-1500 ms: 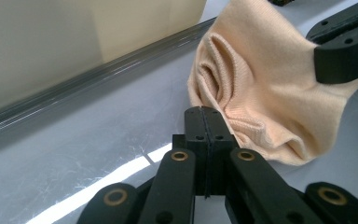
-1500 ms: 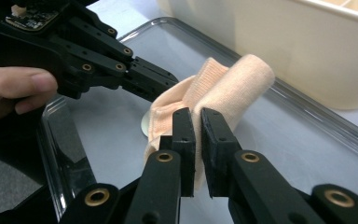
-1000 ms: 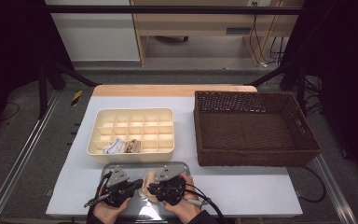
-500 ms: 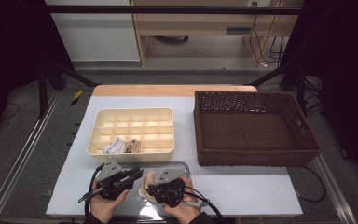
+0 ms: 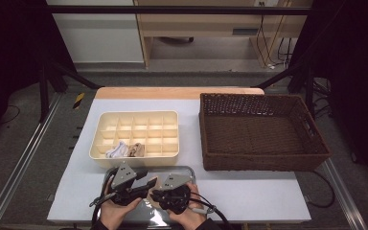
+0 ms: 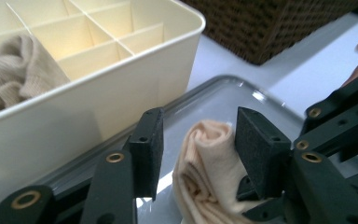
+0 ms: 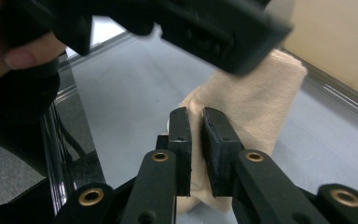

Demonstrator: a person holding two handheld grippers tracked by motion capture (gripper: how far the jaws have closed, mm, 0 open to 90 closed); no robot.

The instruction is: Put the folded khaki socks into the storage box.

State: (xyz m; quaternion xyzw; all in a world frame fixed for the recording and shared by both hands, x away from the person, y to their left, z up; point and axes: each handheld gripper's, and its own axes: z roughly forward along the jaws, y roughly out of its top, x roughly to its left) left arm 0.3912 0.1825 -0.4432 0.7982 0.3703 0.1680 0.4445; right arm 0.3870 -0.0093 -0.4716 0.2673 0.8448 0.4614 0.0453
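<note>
My hands and both grippers hide most of the grey tray (image 5: 106,178) from above, and the rolled beige cloth (image 6: 209,168) on it. My right gripper (image 7: 196,122) pinches a fold of that cloth; my left gripper (image 6: 198,135), tilted, straddles the roll with jaws apart. I can read no writing.

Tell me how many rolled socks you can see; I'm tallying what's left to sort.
3. A white sock and a tan sock sit in neighbouring front compartments of the cream box. A peach sock stands on the grey tray, pinched by the right gripper. Hands may hide more.
</note>
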